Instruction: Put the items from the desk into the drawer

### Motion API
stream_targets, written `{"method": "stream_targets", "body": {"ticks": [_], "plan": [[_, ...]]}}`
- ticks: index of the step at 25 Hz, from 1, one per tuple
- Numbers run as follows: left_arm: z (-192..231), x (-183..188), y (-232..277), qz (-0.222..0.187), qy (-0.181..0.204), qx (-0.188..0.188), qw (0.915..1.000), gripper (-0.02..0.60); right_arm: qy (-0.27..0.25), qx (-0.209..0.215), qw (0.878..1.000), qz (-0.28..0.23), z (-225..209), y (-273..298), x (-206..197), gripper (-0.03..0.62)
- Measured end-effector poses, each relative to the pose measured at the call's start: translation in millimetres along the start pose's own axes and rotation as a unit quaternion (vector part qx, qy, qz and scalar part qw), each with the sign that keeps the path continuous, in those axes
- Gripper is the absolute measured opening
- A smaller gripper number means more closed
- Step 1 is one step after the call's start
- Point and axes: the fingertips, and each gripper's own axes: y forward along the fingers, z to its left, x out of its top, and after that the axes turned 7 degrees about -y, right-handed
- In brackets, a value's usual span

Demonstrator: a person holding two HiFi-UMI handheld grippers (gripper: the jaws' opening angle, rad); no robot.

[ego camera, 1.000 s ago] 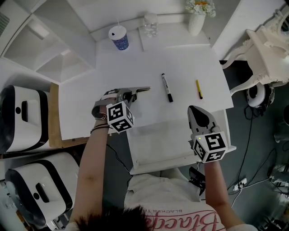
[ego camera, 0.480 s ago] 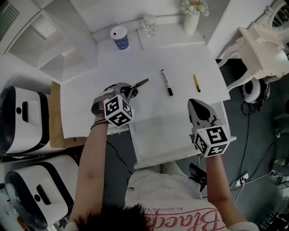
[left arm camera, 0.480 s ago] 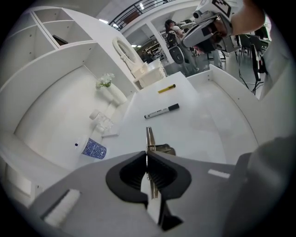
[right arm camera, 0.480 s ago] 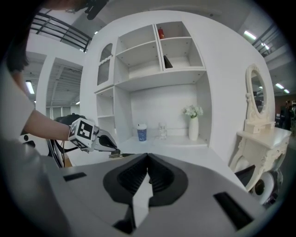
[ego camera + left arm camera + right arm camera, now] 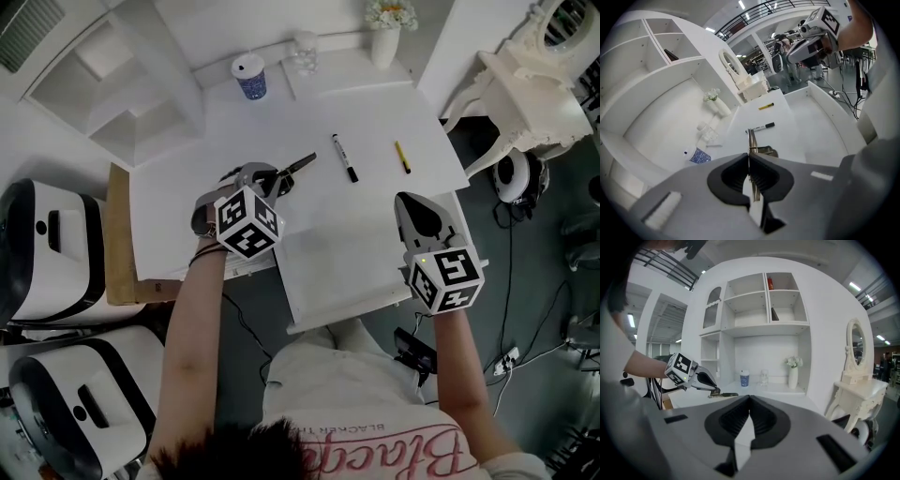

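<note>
My left gripper (image 5: 749,159) is clenched on a slim metal tool (image 5: 302,166), held out over the table (image 5: 178,187). Ahead of its tip, to the right, lie 1 black marker (image 5: 344,157) and 1 yellow pencil (image 5: 401,157). The open drawer (image 5: 337,253) sits between my 2 grippers. My right gripper (image 5: 749,404) is clenched on nothing.

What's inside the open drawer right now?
Only the drawer's bare white floor shows, with no item on it. Its back end sits under the desk, and the right gripper covers its right edge, so those parts are unseen.
</note>
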Motion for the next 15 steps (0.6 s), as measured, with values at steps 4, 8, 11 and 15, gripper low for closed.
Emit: {"method": "stream_targets", "body": {"ticks": [4,8,11,15], "plan": [[-16,6,-15,-0.010,0.011,-0.014,0.9998,0.014,-0.006,-0.012,1.000,-0.005,8,-16,4,0.009],[-37,17,-32,-0.024,0.031,-0.023,0.9990,0.015,-0.007,-0.022,1.000,-0.008,13,-32,5,0.009],[-62,22,-40,-0.029,0.051,-0.047,0.9972,0.015,-0.001,-0.031,1.000,-0.008,15,-43,1,0.009],[-94,20,-43,-0.021,0.070,-0.092,0.9931,0.015,0.008,-0.042,0.999,-0.007,16,-54,-3,0.009]]}}
